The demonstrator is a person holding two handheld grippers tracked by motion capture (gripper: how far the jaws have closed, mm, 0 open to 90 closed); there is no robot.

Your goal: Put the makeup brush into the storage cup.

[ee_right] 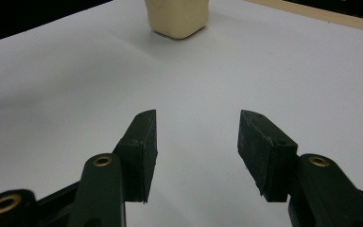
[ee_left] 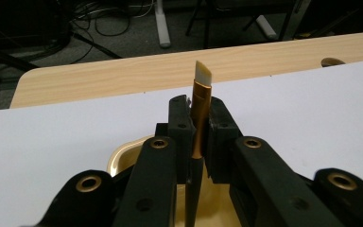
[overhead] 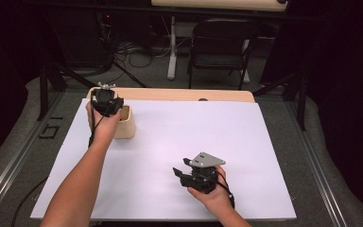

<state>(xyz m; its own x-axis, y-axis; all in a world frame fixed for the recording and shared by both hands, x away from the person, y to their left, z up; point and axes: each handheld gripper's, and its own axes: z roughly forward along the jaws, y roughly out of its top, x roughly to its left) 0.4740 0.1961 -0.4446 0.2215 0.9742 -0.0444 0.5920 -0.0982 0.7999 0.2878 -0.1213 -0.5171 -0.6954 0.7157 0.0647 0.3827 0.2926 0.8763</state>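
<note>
A small brush (ee_left: 201, 92) with a white angled tip, a copper ferrule and a black handle stands upright between the jaws of my left gripper (ee_left: 197, 113), which is shut on it. Its handle points down into a cream cup (ee_left: 121, 159) just below. In the high view my left gripper (overhead: 106, 101) hovers over that cup (overhead: 125, 124) at the sheet's back left. Low over the sheet's front middle, my right gripper (overhead: 180, 166) is open and holds nothing. Its jaws (ee_right: 197, 130) stand wide apart, with the cup (ee_right: 177, 16) far ahead of them.
A white sheet (overhead: 184, 132) covers most of a wooden table (overhead: 170, 94), whose far edge has a cable hole (ee_left: 332, 62). Beyond the table are a folding chair (overhead: 220, 45), a desk leg and loose cables on the floor.
</note>
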